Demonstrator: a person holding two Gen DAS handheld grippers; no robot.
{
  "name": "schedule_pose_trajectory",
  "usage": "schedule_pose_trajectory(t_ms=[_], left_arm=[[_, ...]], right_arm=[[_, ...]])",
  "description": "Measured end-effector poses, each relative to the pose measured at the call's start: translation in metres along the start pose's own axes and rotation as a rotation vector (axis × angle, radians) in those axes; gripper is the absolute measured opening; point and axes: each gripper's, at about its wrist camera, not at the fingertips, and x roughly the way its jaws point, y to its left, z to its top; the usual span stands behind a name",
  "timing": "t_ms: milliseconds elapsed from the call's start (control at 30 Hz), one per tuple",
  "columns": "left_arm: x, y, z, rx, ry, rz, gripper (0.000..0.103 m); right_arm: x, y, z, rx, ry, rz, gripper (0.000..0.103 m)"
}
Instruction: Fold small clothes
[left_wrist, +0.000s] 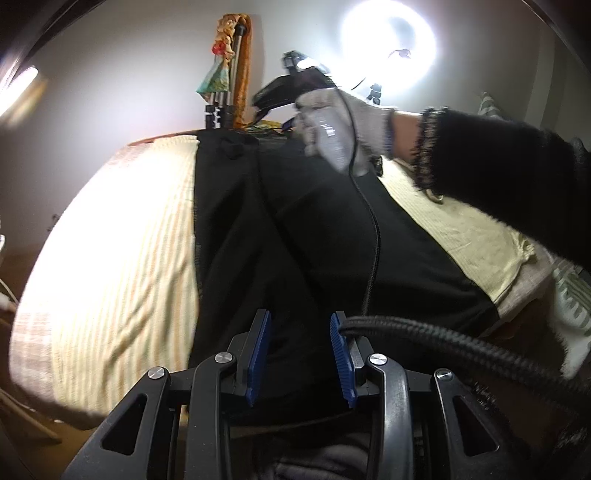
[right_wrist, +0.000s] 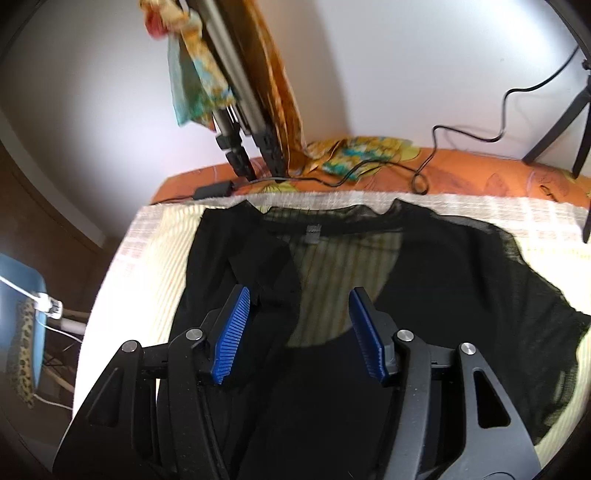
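Observation:
A black sheer top (right_wrist: 424, 266) lies spread on a pale yellow striped cloth (right_wrist: 147, 266), collar toward the wall; it also shows in the left wrist view (left_wrist: 295, 229). My left gripper (left_wrist: 301, 321) is open with blue pads, hovering over the garment's lower part, empty. My right gripper (right_wrist: 299, 295) is open and empty above the neck opening, where the striped cloth shows through. In the left wrist view the person's gloved hand (left_wrist: 332, 122) holds the right gripper over the far end of the top.
A tripod (right_wrist: 240, 122) draped with patterned fabric stands at the back on an orange cover (right_wrist: 480, 173), with black cables. A second tripod (right_wrist: 565, 122) stands at back right. A ring light (left_wrist: 391, 40) glares. A braided cable (left_wrist: 443, 332) crosses the left gripper. A blue chair (right_wrist: 22, 317) is left.

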Motion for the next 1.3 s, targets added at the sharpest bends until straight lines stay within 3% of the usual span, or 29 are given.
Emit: schedule_pose_trajectory(t_ms=[200, 433, 633, 800, 1000, 1133, 1300], left_arm=[[-0.019, 0.004, -0.007, -0.002, -0.034, 0.038, 0.032], [-0.028, 0.017, -0.027, -0.048, -0.021, 0.088, 0.032], [-0.031, 0.021, -0.04, -0.04, -0.016, 0.135, 0.033], [-0.037, 0.016, -0.037, -0.054, -0.04, 0.137, 0.033], [-0.036, -0.021, -0.025, 0.012, -0.091, 0.083, 0.035], [-0.025, -0.065, -0.011, 0.084, -0.11, -0.011, 0.039], [-0.009, -0.125, 0.0, 0.196, -0.137, -0.111, 0.051]], right_arm=[[-0.055, -0.018, -0.013, 0.001, -0.035, 0.059, 0.059], [-0.125, -0.018, -0.079, -0.099, -0.029, 0.141, 0.059], [-0.174, -0.019, -0.139, -0.122, -0.016, 0.138, 0.059], [-0.212, -0.033, -0.185, -0.113, -0.038, 0.079, 0.059], [-0.249, -0.06, -0.221, -0.062, -0.062, 0.026, 0.059], [-0.263, -0.078, -0.228, -0.034, -0.074, 0.014, 0.059], [-0.273, -0.1, -0.23, -0.001, -0.095, 0.008, 0.059]])
